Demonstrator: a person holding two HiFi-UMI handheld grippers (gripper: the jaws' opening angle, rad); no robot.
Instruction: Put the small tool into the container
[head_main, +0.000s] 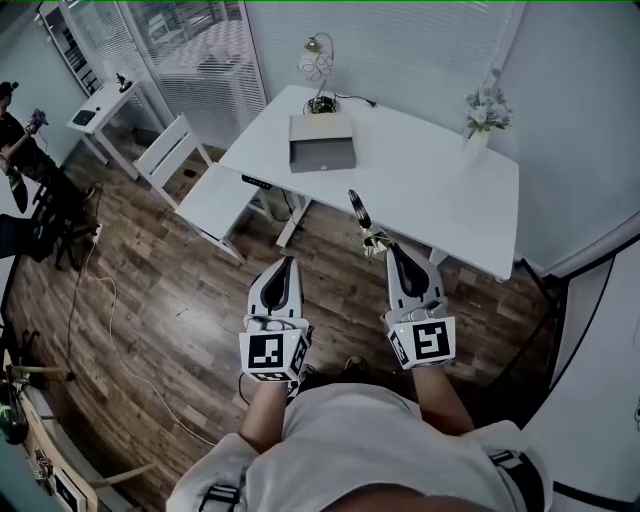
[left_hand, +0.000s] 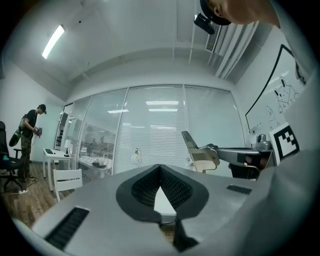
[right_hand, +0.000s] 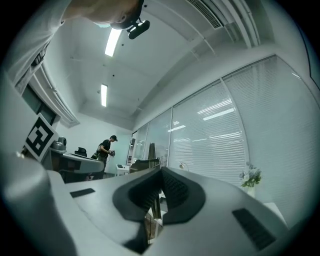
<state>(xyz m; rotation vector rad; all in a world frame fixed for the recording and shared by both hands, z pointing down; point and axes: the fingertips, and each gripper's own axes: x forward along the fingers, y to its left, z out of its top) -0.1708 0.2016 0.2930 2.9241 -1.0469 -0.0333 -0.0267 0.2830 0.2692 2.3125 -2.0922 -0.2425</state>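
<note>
Since right claw (head_main: 388, 252) clamps tool (head_main: 362, 218) by one end, near tabletop (head_main: 440, 195) edge, well short of container (head_main: 322, 143): slip or knock on edge during reach drops it to floor (head_main: 180, 290); left claw (head_main: 287, 262) together, empty.

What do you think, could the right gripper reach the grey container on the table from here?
Probably only with a step closer: the right gripper, shut on the small tool, hangs short of the table; the container sits far across it, nothing between.
</note>
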